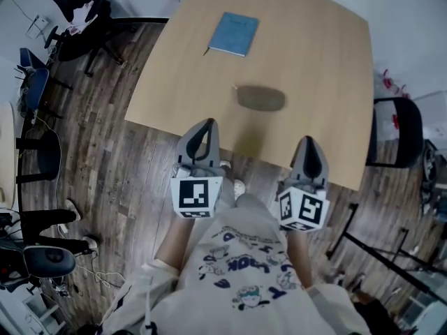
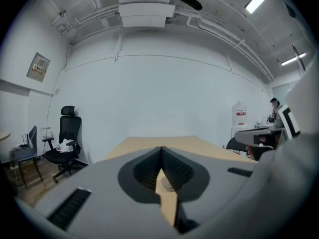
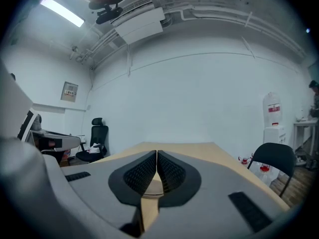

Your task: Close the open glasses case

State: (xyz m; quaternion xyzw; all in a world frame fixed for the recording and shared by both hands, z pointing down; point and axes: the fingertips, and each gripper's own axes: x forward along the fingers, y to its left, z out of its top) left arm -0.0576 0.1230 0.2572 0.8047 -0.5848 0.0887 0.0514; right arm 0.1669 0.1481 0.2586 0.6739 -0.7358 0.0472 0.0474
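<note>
A grey-brown oval glasses case (image 1: 260, 98) lies on the light wooden table (image 1: 314, 54), near its front edge; it is blurred, and I cannot tell how its lid stands. My left gripper (image 1: 203, 125) hovers at the table's front edge, short of the case and to its left, jaws shut and empty. My right gripper (image 1: 309, 142) is level with it, to the case's right, also shut on nothing. In the left gripper view (image 2: 161, 148) and the right gripper view (image 3: 156, 152) the jaws meet, and a sliver of the case (image 3: 148, 187) shows behind them.
A blue notebook (image 1: 234, 33) lies farther back on the table. A black chair (image 1: 398, 131) stands at the table's right side and office chairs (image 1: 84, 19) at the far left. A water dispenser (image 3: 273, 118) stands by the wall. The floor is wood.
</note>
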